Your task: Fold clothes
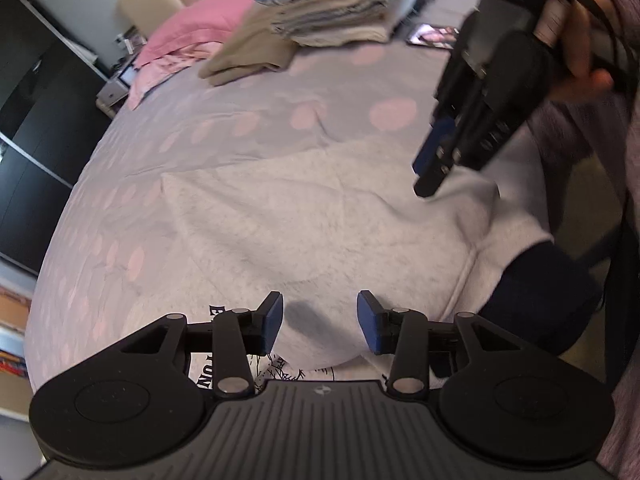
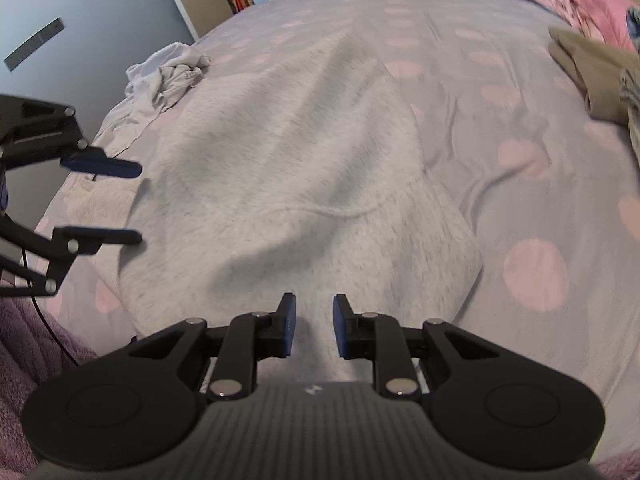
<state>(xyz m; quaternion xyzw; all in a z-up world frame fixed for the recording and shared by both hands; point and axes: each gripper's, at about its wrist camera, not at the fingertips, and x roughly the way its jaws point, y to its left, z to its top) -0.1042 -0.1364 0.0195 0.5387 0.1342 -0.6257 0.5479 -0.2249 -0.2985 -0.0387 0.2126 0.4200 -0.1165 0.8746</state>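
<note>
left gripper (image 1: pixel 319 322) agape, empty; right gripper (image 2: pixel 314 326) slightly parted, empty

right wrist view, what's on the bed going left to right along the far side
crumpled pale lilac garment → light grey fleece sweatshirt → folded tan garment

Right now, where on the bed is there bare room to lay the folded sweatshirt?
Bare bedspread lies between the grey sweatshirt and the folded stack near the pink bedding. Crowded: the crumpled white garment at the far corner, and around that stack.
</note>
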